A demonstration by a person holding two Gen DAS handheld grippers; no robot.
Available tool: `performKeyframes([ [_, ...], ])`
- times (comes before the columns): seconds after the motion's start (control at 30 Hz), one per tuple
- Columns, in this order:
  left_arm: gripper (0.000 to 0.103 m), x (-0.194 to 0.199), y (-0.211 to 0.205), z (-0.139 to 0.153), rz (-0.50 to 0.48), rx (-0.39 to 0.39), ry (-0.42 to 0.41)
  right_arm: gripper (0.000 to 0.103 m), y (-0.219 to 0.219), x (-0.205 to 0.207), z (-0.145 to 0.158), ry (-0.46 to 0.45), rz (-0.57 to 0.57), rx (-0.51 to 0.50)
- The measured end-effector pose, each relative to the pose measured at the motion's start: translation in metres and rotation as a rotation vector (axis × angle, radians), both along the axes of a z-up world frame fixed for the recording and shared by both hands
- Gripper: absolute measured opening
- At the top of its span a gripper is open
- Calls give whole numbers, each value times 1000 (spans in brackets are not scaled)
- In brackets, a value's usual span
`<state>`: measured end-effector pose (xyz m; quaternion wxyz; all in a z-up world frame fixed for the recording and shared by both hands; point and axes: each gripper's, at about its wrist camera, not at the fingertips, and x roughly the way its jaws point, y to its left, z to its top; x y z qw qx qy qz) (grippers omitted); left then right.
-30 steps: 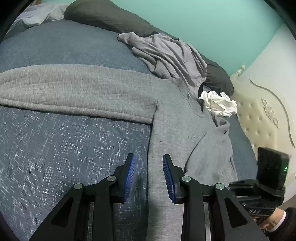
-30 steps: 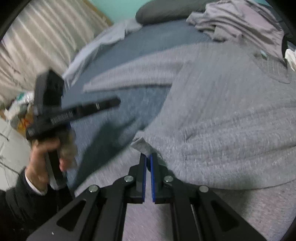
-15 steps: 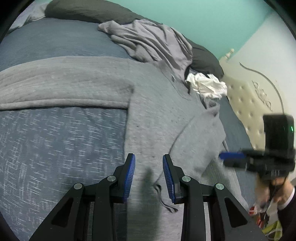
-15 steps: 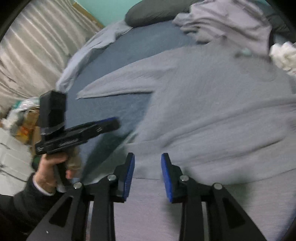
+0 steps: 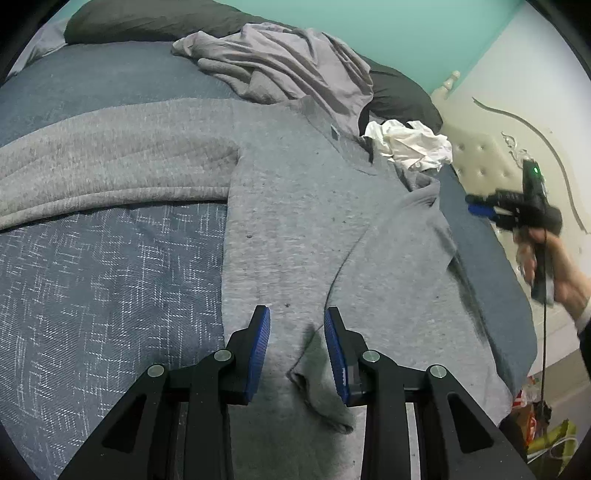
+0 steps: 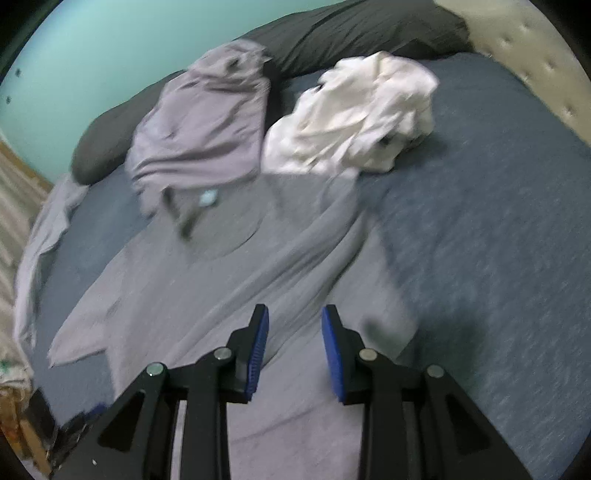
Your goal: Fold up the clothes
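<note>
My left tool (image 5: 297, 345) hovers over the lower part of the grey sweatshirt (image 5: 295, 206), its blue pads partly apart with nothing gripped; a loose folded corner of the fabric lies below the gap, and I cannot tell whether the pads touch it. The sweatshirt lies spread flat on the blue bedspread (image 5: 92, 280), one sleeve (image 5: 110, 166) stretched out to the left, the other side folded inward over the body. Beyond its collar lies a crumpled lilac garment (image 5: 288, 70) against a dark pillow (image 5: 155, 18), and to the right of that a bunched white garment (image 5: 410, 144).

At the right edge of the left wrist view, my right hand (image 5: 554, 273) holds the right tool (image 5: 480, 206) clear of the bed, near the tufted headboard (image 5: 480, 158).

In the blurred right wrist view, the right tool (image 6: 295, 345) stands partly open and empty above the sweatshirt's (image 6: 207, 280) folded edge. No containers appear.
</note>
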<state>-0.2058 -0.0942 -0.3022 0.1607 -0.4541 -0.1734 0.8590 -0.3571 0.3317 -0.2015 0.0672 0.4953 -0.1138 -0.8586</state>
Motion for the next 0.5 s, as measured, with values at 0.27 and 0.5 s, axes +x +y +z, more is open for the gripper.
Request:
performKeyframes([
  [0.27,33,-7,-1,-10,-12,-4,-23,30,5,-64,-3,8,-26,110],
  [0.5,33,-12,4,-18,-26,-16,-49,30,-2,-112,-26,-45,-6,205],
])
